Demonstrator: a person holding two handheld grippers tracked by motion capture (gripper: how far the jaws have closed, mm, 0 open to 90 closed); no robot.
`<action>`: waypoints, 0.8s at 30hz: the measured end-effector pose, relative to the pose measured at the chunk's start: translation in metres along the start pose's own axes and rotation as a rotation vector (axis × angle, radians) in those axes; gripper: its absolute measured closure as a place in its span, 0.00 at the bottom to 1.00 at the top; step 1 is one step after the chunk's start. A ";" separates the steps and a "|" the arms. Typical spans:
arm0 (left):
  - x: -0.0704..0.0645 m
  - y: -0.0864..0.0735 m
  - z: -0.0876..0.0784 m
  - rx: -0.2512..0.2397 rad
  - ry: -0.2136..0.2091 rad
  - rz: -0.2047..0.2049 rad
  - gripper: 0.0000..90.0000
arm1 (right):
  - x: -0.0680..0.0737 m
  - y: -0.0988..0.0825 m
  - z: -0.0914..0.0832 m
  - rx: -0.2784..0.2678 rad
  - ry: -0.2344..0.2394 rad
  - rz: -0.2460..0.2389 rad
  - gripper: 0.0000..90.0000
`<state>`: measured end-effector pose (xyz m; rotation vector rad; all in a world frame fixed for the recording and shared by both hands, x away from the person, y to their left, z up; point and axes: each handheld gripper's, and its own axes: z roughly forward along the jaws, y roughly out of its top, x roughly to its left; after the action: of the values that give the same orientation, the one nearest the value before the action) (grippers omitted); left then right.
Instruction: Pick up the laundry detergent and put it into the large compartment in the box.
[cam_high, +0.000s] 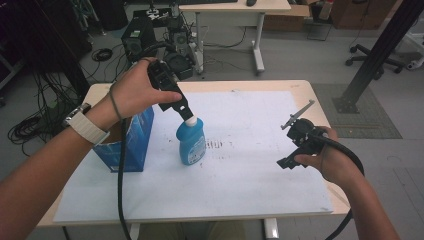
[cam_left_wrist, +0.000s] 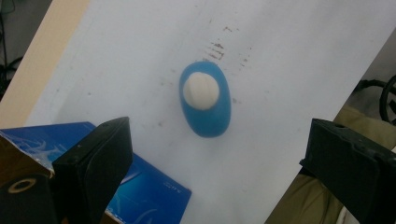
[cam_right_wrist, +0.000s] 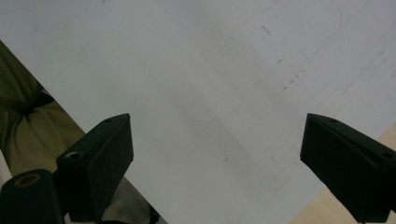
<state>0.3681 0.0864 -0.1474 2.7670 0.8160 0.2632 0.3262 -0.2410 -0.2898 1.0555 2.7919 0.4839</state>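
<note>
A blue bottle (cam_high: 191, 145) with a white cap stands upright on the white sheet (cam_high: 250, 170), left of the middle. My left gripper (cam_high: 186, 112) hangs just above its cap, pointing down. In the left gripper view the bottle (cam_left_wrist: 205, 100) is seen from the top, and the left gripper (cam_left_wrist: 219, 127) is open with its jaws wide to either side, touching nothing. My right gripper (cam_high: 287, 161) is held above the right part of the sheet. In its own view the right gripper (cam_right_wrist: 217, 123) is open over bare white sheet (cam_right_wrist: 210, 70).
An open blue cardboard box (cam_high: 131, 145) stands at the table's left edge, close to the bottle and under my left forearm; its corner (cam_left_wrist: 140, 186) lies by the left jaw. Dark smudges (cam_high: 215, 145) mark the sheet. The wooden table rim (cam_high: 320, 100) borders the sheet.
</note>
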 end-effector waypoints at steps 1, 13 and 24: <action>0.001 0.000 0.000 0.000 0.000 -0.010 0.08 | 0.000 0.000 0.000 0.000 0.000 -0.002 0.11; 0.005 0.006 0.009 0.024 0.013 -0.098 0.09 | -0.001 -0.001 0.001 -0.002 0.004 -0.002 0.11; 0.009 0.007 0.019 0.048 0.015 -0.136 0.09 | -0.001 -0.002 0.001 -0.002 0.005 0.000 0.11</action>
<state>0.3837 0.0822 -0.1625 2.7403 1.0225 0.2423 0.3261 -0.2426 -0.2918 1.0556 2.7955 0.4896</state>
